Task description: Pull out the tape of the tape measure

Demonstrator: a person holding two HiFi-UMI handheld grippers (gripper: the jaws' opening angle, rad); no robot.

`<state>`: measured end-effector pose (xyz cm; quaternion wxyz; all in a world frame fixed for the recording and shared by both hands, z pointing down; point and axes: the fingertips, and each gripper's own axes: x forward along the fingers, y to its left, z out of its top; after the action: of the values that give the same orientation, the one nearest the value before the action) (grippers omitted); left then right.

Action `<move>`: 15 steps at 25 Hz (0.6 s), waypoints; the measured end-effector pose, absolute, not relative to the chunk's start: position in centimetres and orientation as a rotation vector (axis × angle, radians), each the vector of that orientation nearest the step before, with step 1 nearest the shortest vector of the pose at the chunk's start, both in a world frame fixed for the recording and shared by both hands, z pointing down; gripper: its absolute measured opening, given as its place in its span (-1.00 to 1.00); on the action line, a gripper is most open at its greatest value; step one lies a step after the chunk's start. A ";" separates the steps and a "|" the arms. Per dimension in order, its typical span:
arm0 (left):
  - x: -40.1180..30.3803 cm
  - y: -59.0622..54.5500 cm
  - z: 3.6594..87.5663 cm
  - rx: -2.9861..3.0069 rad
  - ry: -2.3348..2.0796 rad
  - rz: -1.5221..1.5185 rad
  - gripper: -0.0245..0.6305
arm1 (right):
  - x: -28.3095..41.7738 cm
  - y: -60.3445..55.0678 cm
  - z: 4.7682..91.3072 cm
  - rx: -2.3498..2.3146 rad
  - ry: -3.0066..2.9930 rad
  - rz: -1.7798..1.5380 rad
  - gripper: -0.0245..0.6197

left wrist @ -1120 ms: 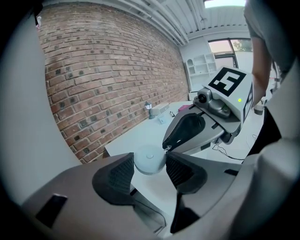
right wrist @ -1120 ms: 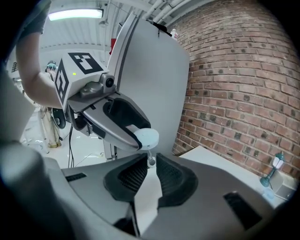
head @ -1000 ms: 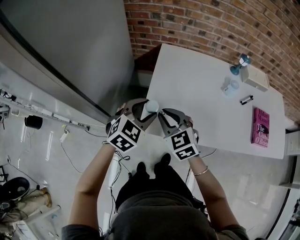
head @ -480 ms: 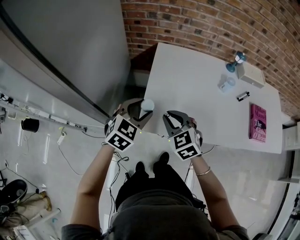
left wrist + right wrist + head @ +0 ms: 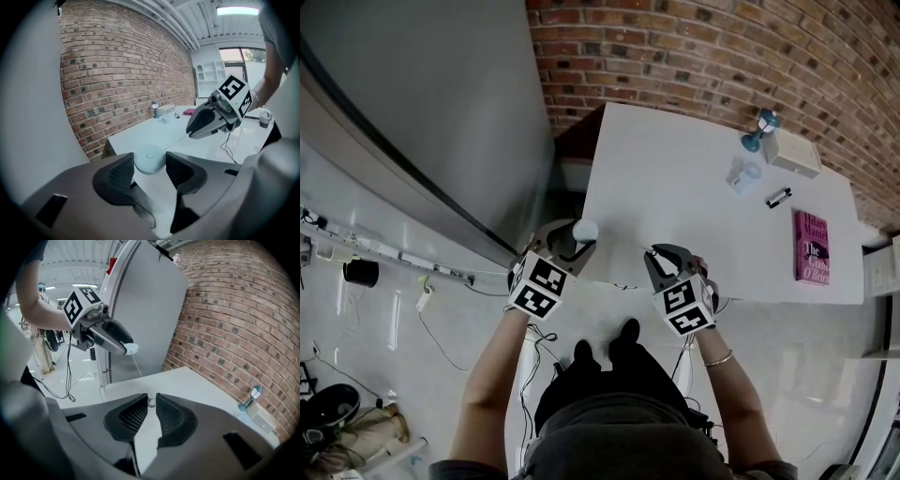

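A round white tape measure [image 5: 585,230] sits between the pads of my left gripper [image 5: 580,236], just off the near left corner of the white table [image 5: 675,187]. In the left gripper view the case [image 5: 149,160] fills the gap between the jaws of this gripper [image 5: 149,169]. My right gripper [image 5: 655,255] is a hand's width to the right, shut on the tape's end tab [image 5: 151,401]. A thin strip of tape [image 5: 139,373] runs from the case [image 5: 132,349] to the right gripper [image 5: 151,402]. The same strip [image 5: 177,141] shows in the left gripper view.
At the table's far right lie a pink book [image 5: 811,246], a small black cylinder [image 5: 778,197], a clear cup [image 5: 742,173], a blue figurine [image 5: 759,127] and a white box [image 5: 792,152]. A grey panel [image 5: 422,94] stands left. A brick wall [image 5: 722,47] is behind.
The two grippers have drawn apart: the right one moved to the right, away from the left, and the tape now spans the gap between them. The camera shifted too.
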<state>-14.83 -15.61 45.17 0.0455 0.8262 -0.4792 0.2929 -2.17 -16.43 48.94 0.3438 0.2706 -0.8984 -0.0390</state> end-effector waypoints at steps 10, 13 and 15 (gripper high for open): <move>-17.8 -16.0 46.4 2.421 -1.514 0.851 -0.24 | 5.2 -18.4 50.0 0.831 -2.256 0.026 -0.74; -18.9 -16.1 46.8 2.383 -1.533 0.838 -0.24 | 7.8 -19.0 50.1 0.870 -2.219 0.043 -0.74; -19.7 -16.2 47.1 2.356 -1.548 0.833 -0.24 | 9.5 -19.3 50.2 0.899 -2.202 0.069 -0.74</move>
<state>-19.69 -16.16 47.06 0.1011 0.7973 -0.5239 0.2821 9.51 -19.33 50.16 0.3718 0.3507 -0.8591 0.0270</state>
